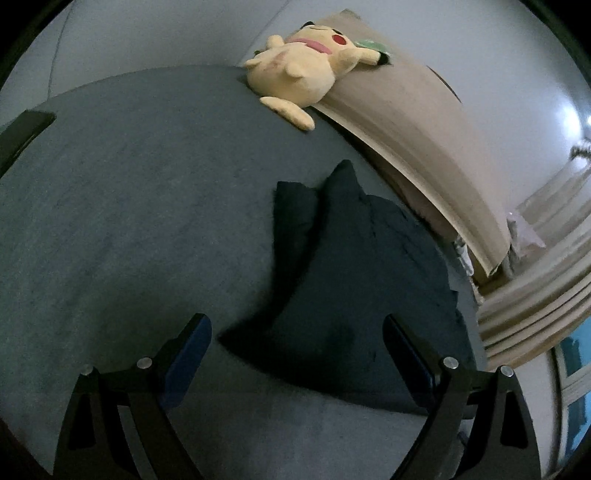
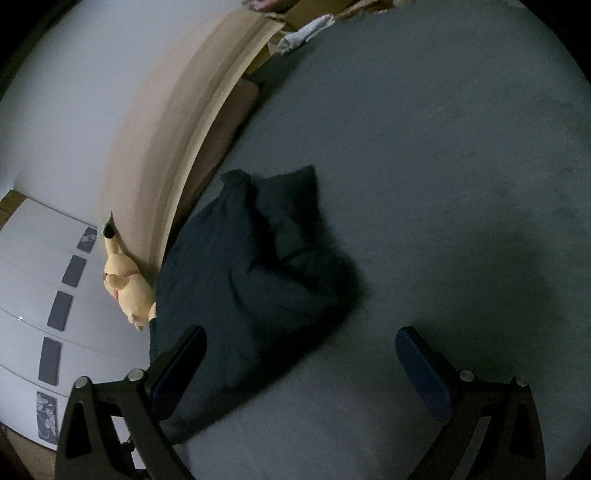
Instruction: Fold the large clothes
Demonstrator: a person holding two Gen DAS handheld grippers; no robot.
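A dark navy garment [image 1: 354, 280] lies folded into a thick bundle on the grey bed sheet [image 1: 129, 206], close to the headboard side. My left gripper [image 1: 297, 339] hovers open just above its near edge, nothing between the fingers. In the right wrist view the same garment [image 2: 255, 280] sits left of centre on the grey bed sheet [image 2: 443, 166]. My right gripper [image 2: 301, 354] is open too, its left finger over the bundle's near edge and its right finger over bare sheet.
A yellow plush toy [image 1: 303, 70] rests at the bed's far corner against the beige headboard [image 1: 417, 147]; the plush toy [image 2: 127, 291] also shows beside the headboard [image 2: 177, 155]. A white drawer unit [image 2: 44, 302] stands beyond. Crumpled white cloth [image 2: 306, 31] lies near the bed edge.
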